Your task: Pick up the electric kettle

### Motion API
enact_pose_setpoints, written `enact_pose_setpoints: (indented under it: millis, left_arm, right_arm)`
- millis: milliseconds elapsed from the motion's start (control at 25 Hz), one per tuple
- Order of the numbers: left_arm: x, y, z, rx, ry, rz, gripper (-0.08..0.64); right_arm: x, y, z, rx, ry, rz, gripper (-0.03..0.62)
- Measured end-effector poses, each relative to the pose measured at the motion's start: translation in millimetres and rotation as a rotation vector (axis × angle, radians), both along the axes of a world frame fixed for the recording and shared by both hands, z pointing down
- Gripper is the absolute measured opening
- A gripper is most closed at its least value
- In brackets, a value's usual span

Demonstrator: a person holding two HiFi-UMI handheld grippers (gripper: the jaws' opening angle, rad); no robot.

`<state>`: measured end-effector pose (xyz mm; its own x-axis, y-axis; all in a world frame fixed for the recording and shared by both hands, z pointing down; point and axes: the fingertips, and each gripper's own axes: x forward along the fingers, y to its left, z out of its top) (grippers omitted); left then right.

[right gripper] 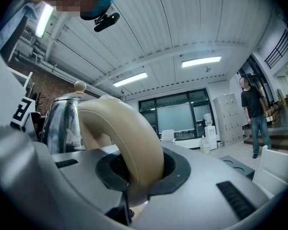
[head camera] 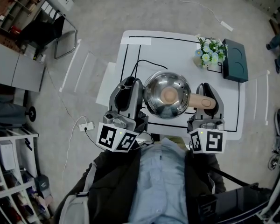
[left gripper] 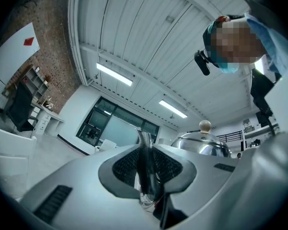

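A shiny steel electric kettle (head camera: pixel 167 94) with a beige knob hangs over the white table (head camera: pixel 177 45), held between both grippers. My left gripper (head camera: pixel 130 90) is shut on the kettle's thin metal spout (left gripper: pixel 145 162), which stands upright between the dark pads. In the left gripper view the domed lid (left gripper: pixel 204 145) shows to the right. My right gripper (head camera: pixel 206 101) is shut on the curved beige handle (right gripper: pixel 129 138), which arches out of the jaws toward the steel body (right gripper: pixel 60 121) at the left.
A bunch of flowers (head camera: pixel 209 52) and a dark green box (head camera: pixel 235 59) stand at the table's far right. A black cord (head camera: pixel 144 62) lies on the table. On the floor at the left are a power strip (head camera: pixel 86 125) and a chair (head camera: pixel 56 31). A person (right gripper: pixel 253 114) stands far off.
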<state>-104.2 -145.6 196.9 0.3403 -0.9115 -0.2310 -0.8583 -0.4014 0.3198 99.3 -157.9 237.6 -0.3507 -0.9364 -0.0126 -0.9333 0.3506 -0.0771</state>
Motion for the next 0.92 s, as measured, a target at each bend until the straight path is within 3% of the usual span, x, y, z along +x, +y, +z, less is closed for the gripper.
enact_pose_setpoints:
  millis: [920]
  left_arm:
    - [5.3, 2.4, 1.7, -0.016, -0.004, -0.004, 0.078]
  right_arm:
    - [5.2, 0.0, -1.5, -0.001, -0.016, 0.004, 0.051]
